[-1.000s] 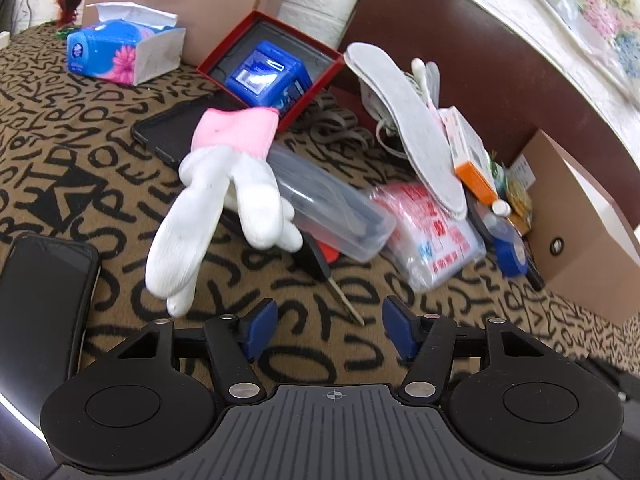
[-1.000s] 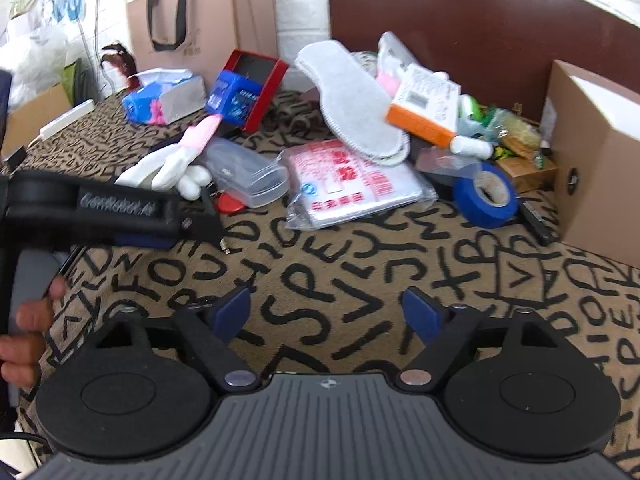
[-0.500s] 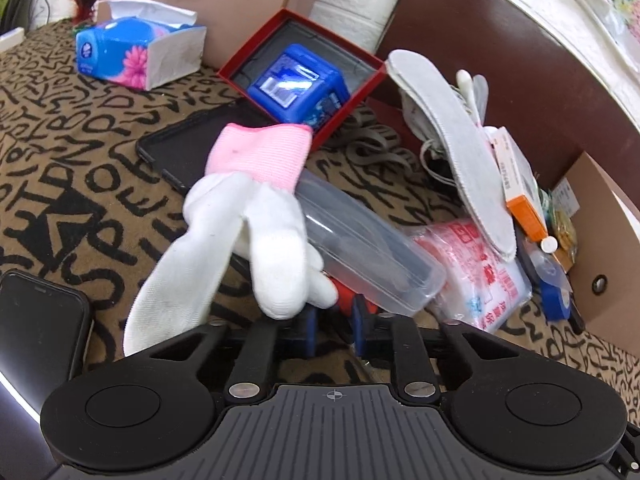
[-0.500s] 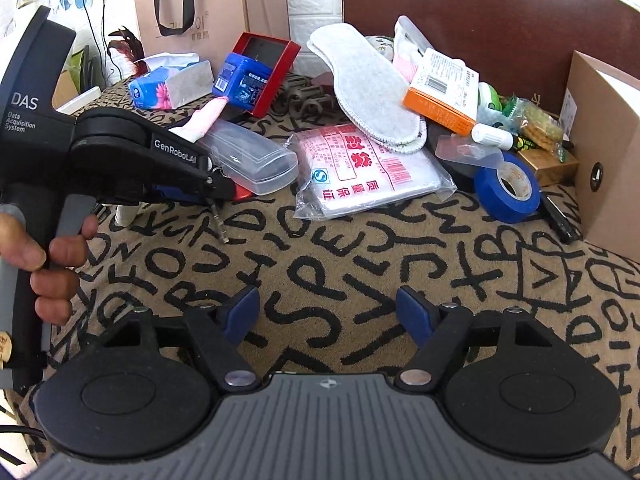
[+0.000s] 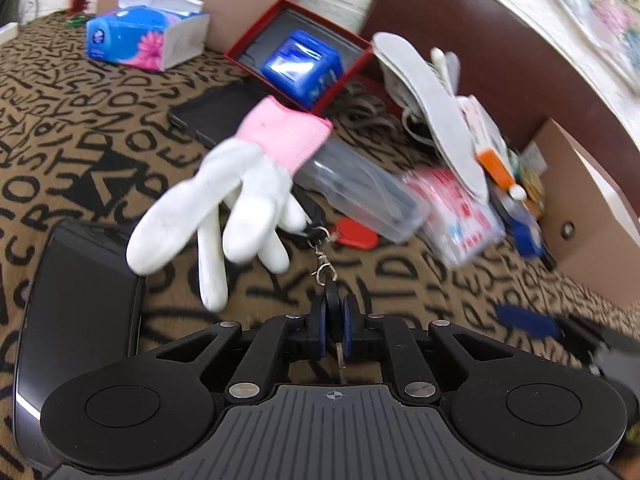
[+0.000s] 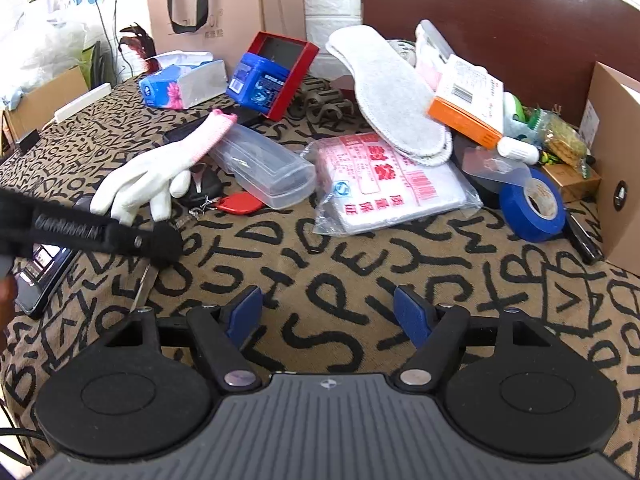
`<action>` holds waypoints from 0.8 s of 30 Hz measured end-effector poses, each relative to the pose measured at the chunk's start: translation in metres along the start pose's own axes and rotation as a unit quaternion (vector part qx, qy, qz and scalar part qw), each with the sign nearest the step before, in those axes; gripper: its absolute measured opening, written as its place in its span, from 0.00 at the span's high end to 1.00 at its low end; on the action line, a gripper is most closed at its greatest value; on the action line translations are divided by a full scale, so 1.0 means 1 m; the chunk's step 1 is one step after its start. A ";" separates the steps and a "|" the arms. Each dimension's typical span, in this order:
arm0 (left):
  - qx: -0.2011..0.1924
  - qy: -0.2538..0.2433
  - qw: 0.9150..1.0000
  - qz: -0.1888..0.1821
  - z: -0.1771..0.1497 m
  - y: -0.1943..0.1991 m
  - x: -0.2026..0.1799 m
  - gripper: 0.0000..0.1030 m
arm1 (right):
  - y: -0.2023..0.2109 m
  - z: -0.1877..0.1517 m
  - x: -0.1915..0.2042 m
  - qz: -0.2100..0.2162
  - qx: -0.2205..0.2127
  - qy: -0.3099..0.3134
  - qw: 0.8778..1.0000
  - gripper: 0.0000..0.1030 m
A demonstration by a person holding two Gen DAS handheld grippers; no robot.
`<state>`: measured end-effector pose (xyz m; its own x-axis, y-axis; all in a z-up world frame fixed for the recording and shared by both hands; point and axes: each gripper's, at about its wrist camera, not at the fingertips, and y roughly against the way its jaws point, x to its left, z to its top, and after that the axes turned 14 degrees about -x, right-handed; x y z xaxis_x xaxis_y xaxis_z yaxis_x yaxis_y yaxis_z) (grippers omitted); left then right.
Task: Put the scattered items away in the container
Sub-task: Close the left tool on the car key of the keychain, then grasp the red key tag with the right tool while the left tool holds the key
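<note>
My left gripper is shut on the black head of a key; its blade hangs down between the pads. A short chain runs from the key to a red tag beside the white glove with a pink cuff. In the right wrist view the left gripper sits at the left, with the key blade under it. My right gripper hovers over the patterned cloth, jaws closing slightly, nothing between them. An open cardboard box stands at the right edge.
A clear plastic case, a printed packet, an insole, blue tape and an orange-and-white box crowd the middle and right. A tissue pack and red box lie behind. A phone lies at the near left.
My left gripper went from open to shut on the key and drew back, pulling the chain out from under the glove. The right gripper's jaws narrowed a little.
</note>
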<state>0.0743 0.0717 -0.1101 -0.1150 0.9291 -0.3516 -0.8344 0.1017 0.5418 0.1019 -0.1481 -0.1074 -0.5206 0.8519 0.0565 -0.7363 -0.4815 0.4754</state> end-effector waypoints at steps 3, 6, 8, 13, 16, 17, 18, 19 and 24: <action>0.001 0.005 1.000 0.003 -0.002 0.005 0.002 0.97 | -0.003 0.002 0.005 0.009 0.001 0.004 1.000 0.27; -0.008 -0.001 1.000 0.011 0.001 0.012 0.004 0.96 | -0.008 0.005 0.010 0.019 0.002 0.010 1.000 0.30; -0.014 -0.004 1.000 0.021 0.003 0.016 0.008 0.96 | -0.012 0.007 0.014 0.027 0.003 0.011 1.000 0.31; -0.009 0.008 1.000 0.025 0.002 0.020 0.020 0.97 | -0.022 0.011 0.029 0.053 0.006 0.029 0.998 0.33; -0.008 0.011 1.000 0.022 0.001 0.019 0.022 0.88 | -0.029 0.014 0.039 0.069 0.005 0.043 0.997 0.33; -0.007 0.014 1.000 0.022 0.001 0.018 0.022 0.86 | -0.032 0.015 0.042 0.071 0.005 0.048 0.996 0.33; -0.006 0.015 1.000 0.021 0.001 0.018 0.023 0.86 | -0.035 0.016 0.045 0.074 0.004 0.052 0.996 0.32; -0.006 0.014 1.000 0.020 0.000 0.018 0.023 0.86 | -0.038 0.016 0.047 0.079 0.004 0.056 0.995 0.32; -0.005 0.015 1.000 0.017 0.001 0.021 0.029 0.88 | -0.054 0.020 0.057 0.097 -0.007 0.084 0.992 0.35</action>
<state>0.0538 0.1008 -0.1083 -0.1589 0.9211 -0.3553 -0.8348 0.0668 0.5465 0.1203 -0.0693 -0.1123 -0.7163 0.6978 -0.0013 -0.6210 -0.6366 0.4573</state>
